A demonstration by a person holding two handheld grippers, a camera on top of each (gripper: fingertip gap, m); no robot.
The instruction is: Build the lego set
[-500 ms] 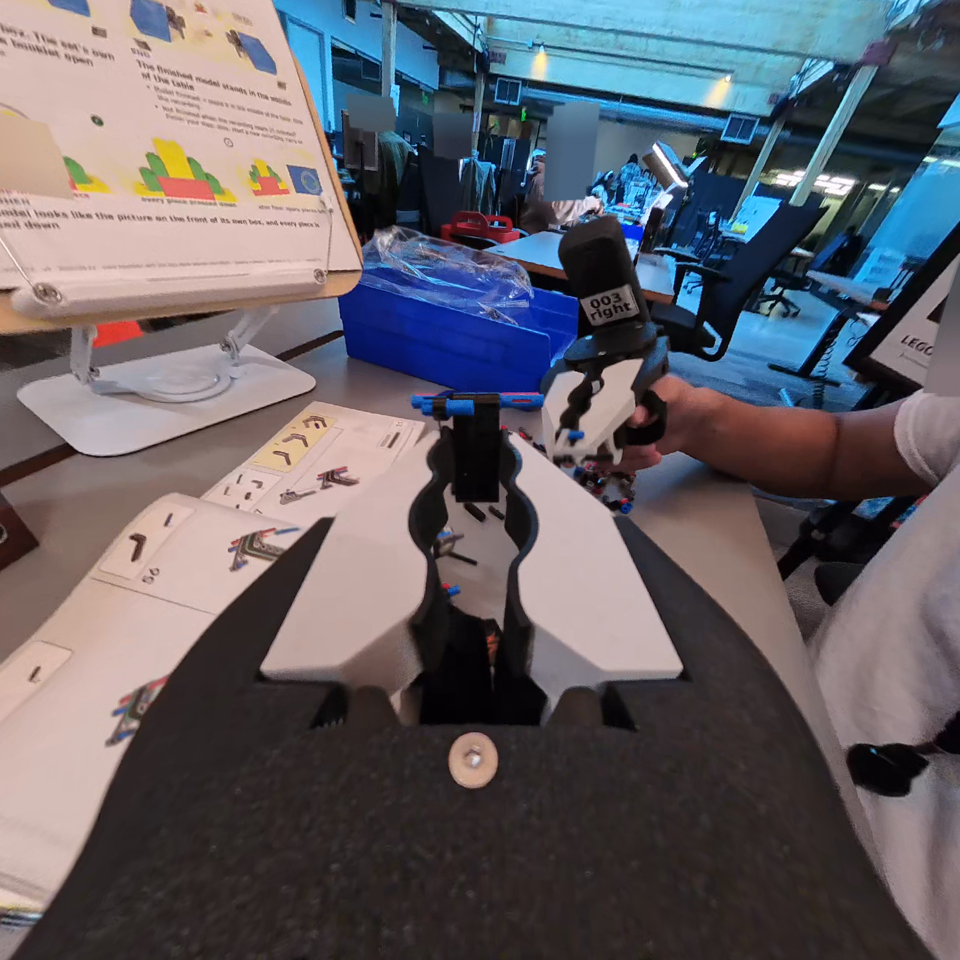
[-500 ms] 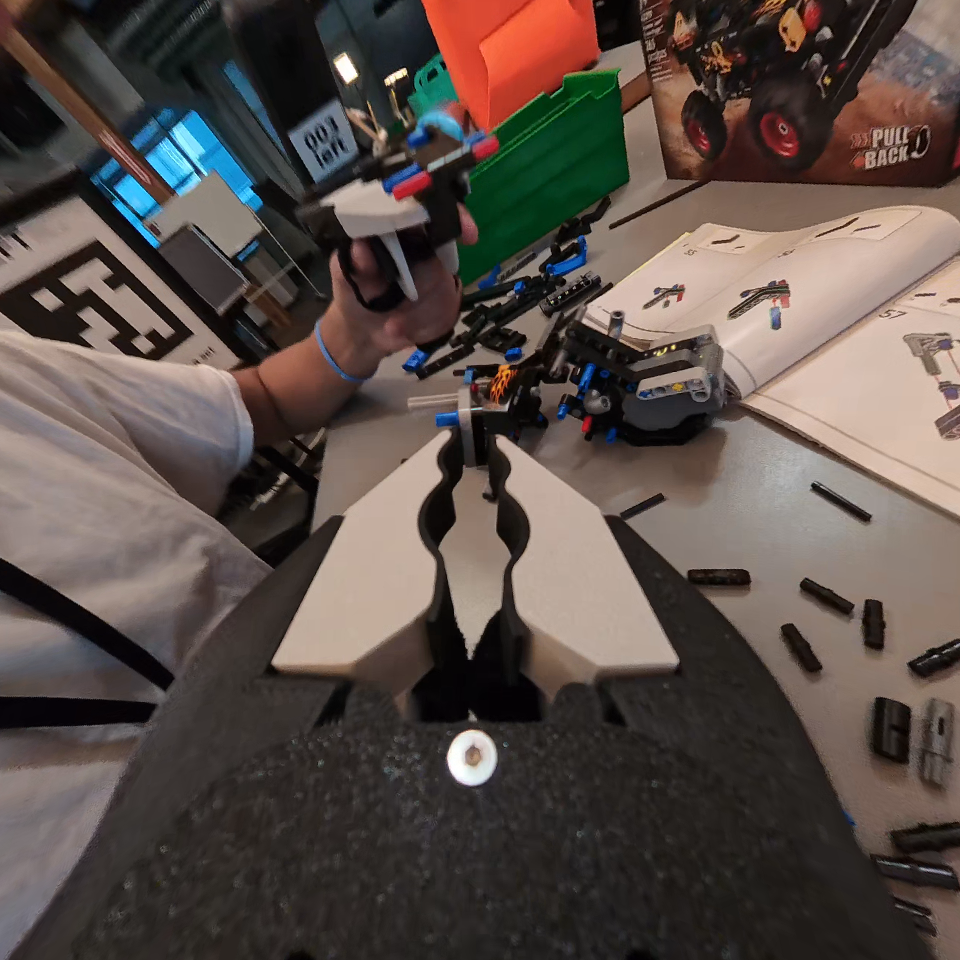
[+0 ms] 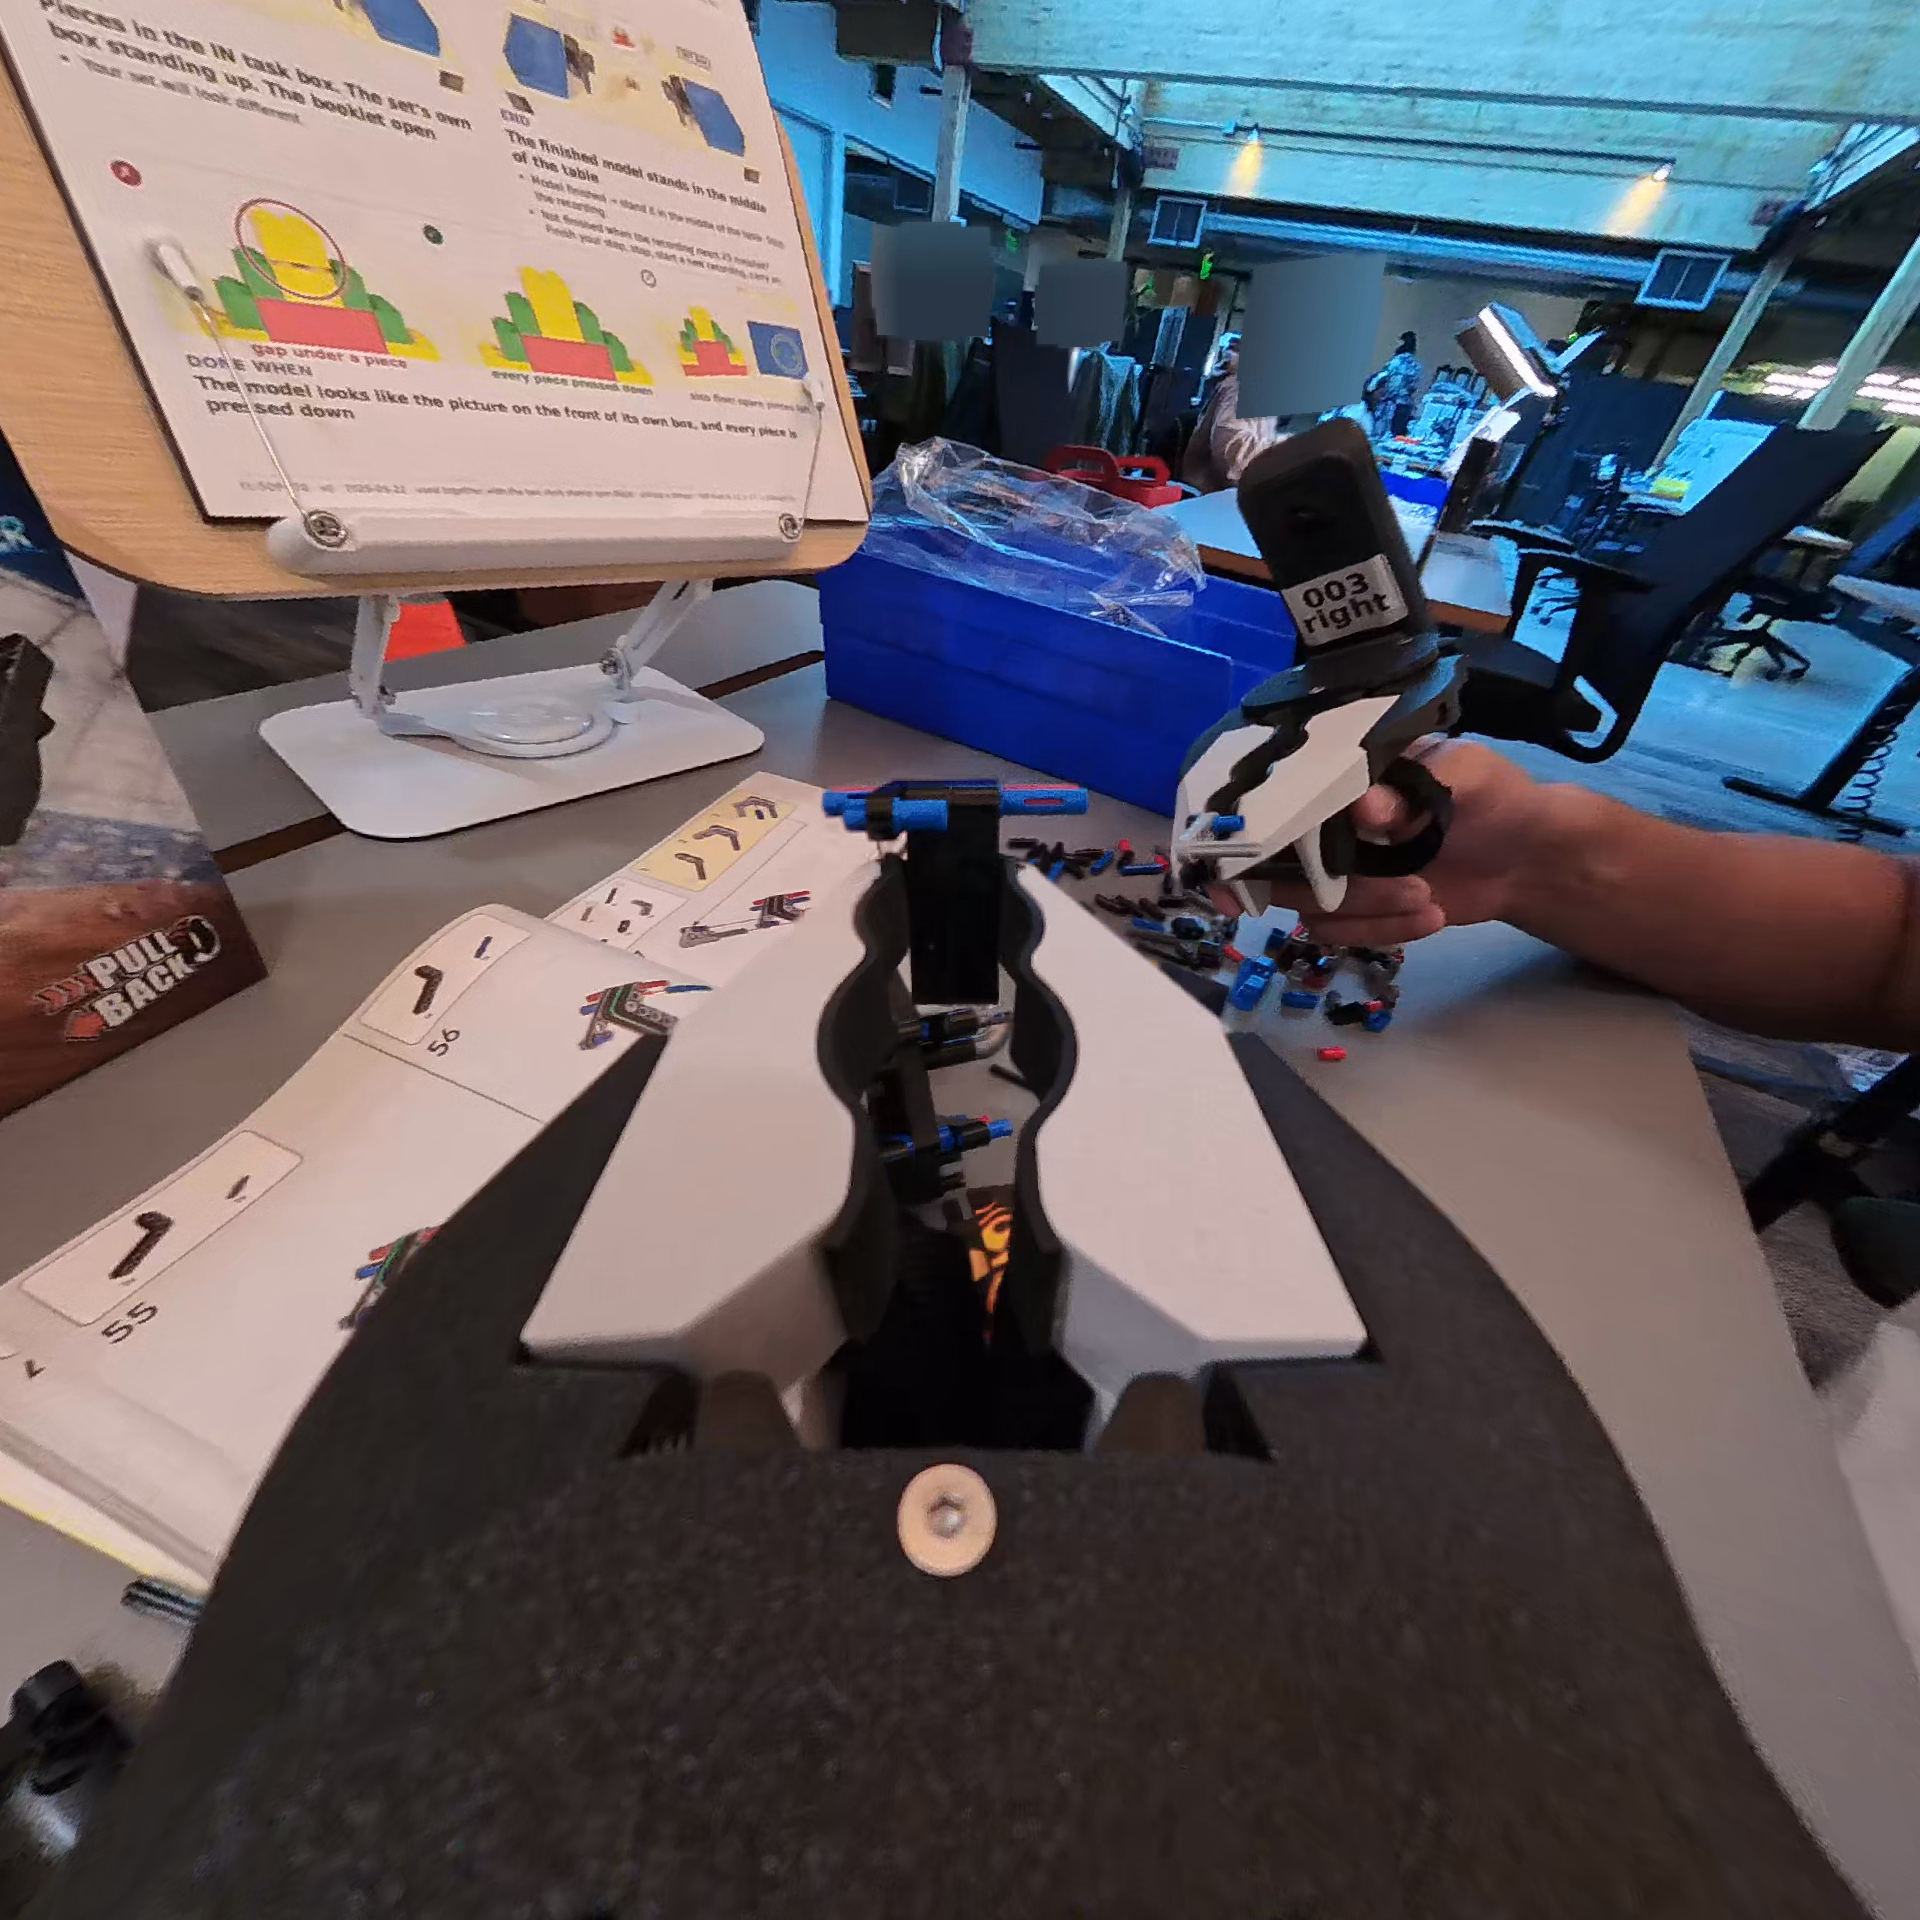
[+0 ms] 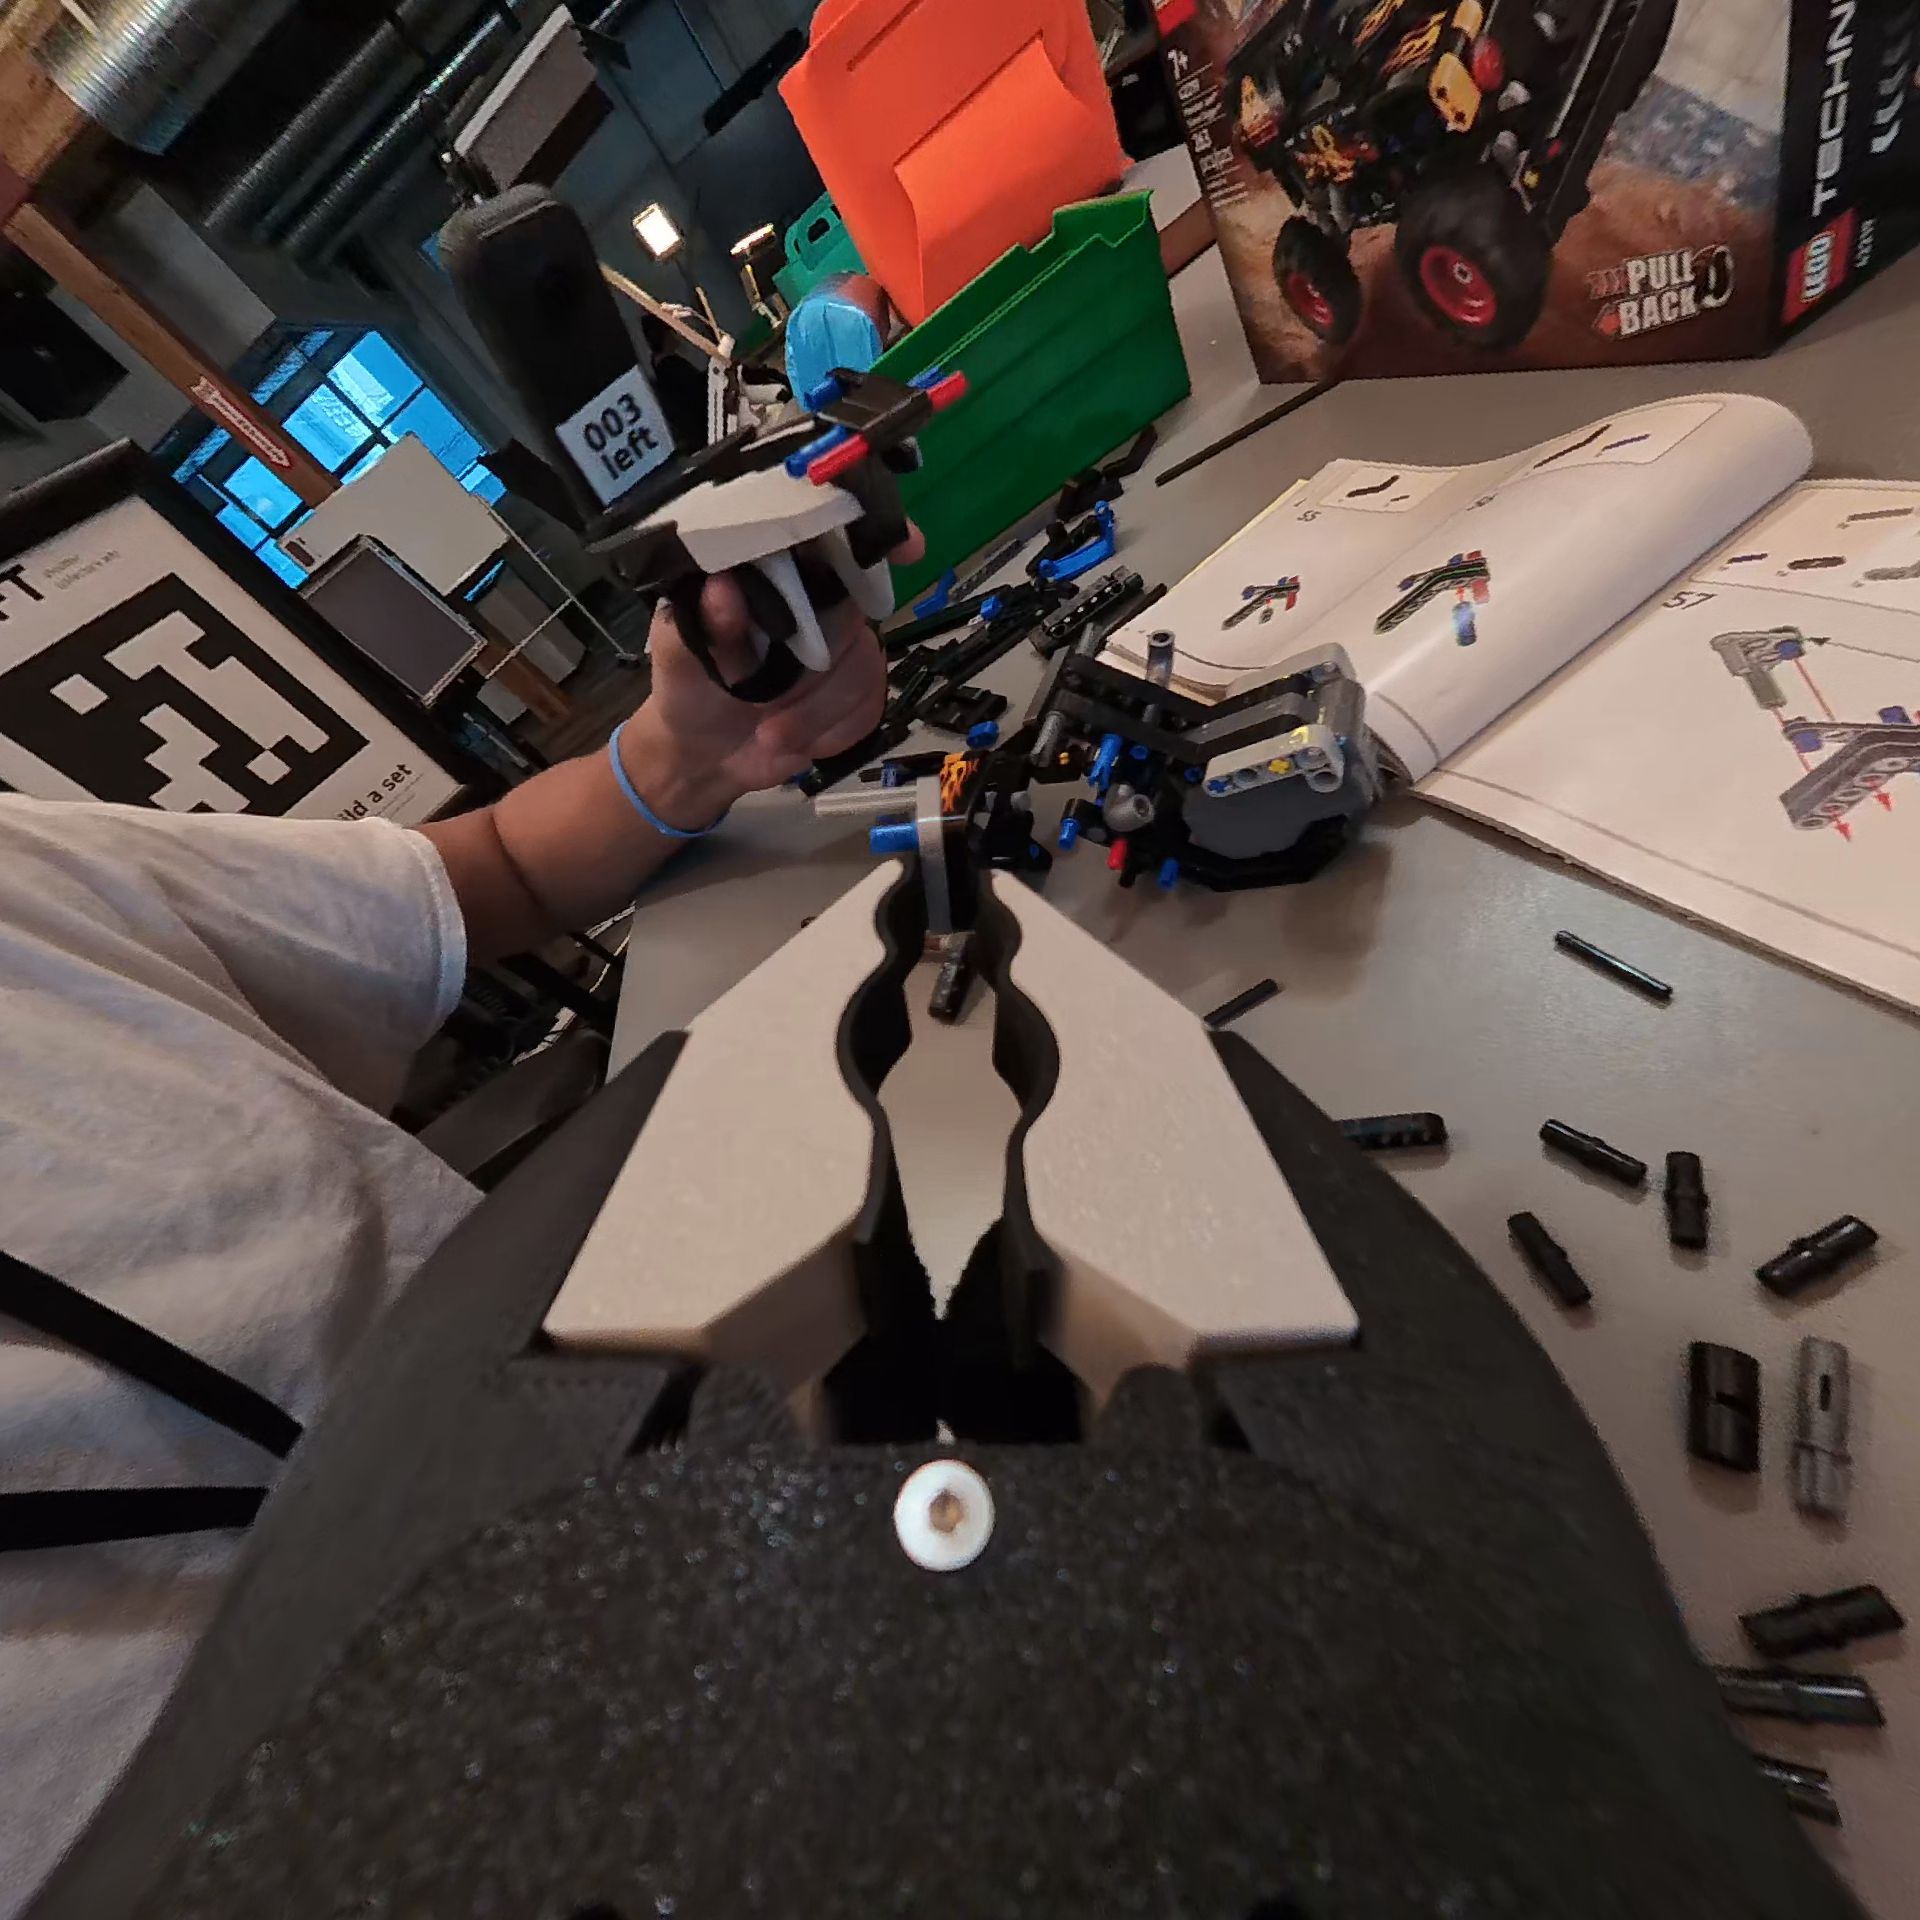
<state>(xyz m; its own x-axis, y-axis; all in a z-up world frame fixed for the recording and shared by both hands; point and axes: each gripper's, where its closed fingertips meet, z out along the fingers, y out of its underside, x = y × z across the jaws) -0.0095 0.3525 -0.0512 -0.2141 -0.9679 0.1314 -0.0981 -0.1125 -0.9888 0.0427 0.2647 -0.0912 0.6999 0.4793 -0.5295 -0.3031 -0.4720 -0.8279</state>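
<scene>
My left gripper (image 3: 951,904) is clamped on a black beam assembly (image 3: 951,894) with blue and red pins across its top, held up off the table at frame centre in the left wrist view. My right gripper (image 4: 945,894) pinches a small grey-and-black sub-assembly (image 4: 940,868) with a blue pin and a flame sticker, also raised, centre of the right wrist view.

Edges: in the left wrist view the grey table (image 3: 1507,1195) ends at the right, its rim running down the lower right of the frame, floor beyond. In the right wrist view the near edge sits left of centre, next to my white sleeve (image 4: 208,1039). Open tabletop lies right of the fingers there, mid-frame.

Around: the half-built chassis (image 4: 1226,769) rests at centre, touching the open instruction booklet (image 4: 1558,644) on its right. Loose black pins (image 4: 1704,1195) scatter along the right edge of that frame. A heap of black and blue parts (image 4: 997,634) lies above centre, in front of the green bin (image 4: 1049,343). The set box (image 4: 1507,177) stands upper right.

In the left wrist view, a blue bin (image 3: 1029,665) with a clear bag sits upper centre, a document stand (image 3: 436,312) upper left.
</scene>
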